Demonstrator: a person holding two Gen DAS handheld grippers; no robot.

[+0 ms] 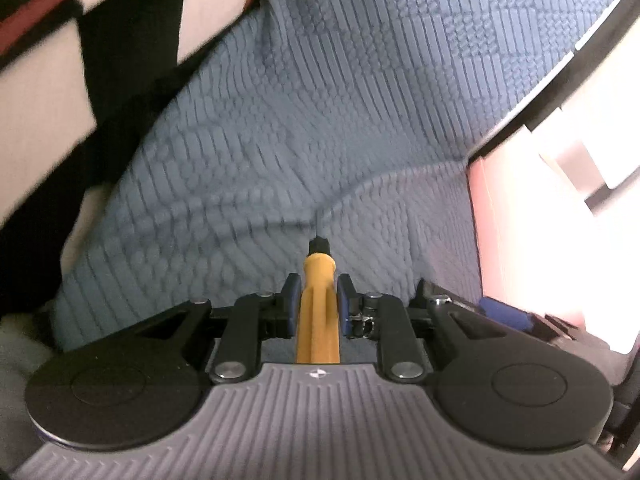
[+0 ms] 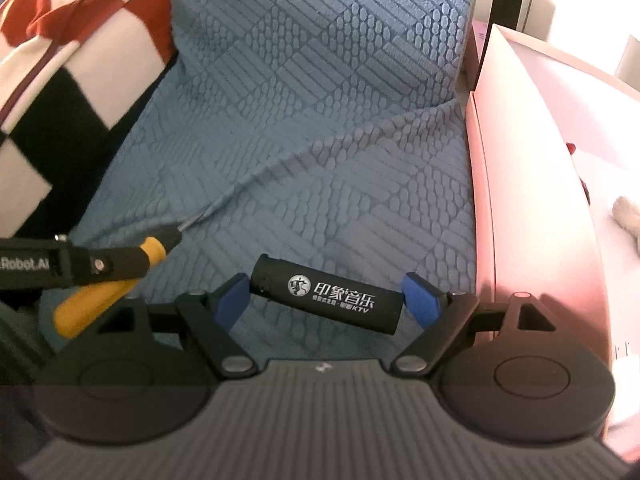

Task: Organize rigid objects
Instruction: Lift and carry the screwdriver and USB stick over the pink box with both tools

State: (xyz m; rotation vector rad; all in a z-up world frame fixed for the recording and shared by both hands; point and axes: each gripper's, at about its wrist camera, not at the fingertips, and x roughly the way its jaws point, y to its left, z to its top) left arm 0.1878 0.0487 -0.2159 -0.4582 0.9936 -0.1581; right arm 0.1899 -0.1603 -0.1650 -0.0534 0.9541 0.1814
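The left hand-held gripper (image 1: 318, 300) is clamped nearly closed on the yellow plastic handle of a screwdriver (image 1: 318, 312), its black collar and thin shaft pointing ahead over the blue textured sofa cover (image 1: 320, 100). The right hand-held gripper (image 2: 326, 300) holds a black cylindrical lighter with white print (image 2: 326, 294) lengthwise between wide-set blue pads, beside a pink box (image 2: 532, 200).

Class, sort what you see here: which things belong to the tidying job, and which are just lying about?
Part of the job:
- yellow-handled screwdriver, clamped in the left gripper
- black lighter, held lengthwise between the pads of the right gripper
- pink box, probably the destination

Just lying about:
- blue textured cover
- checkered cushion
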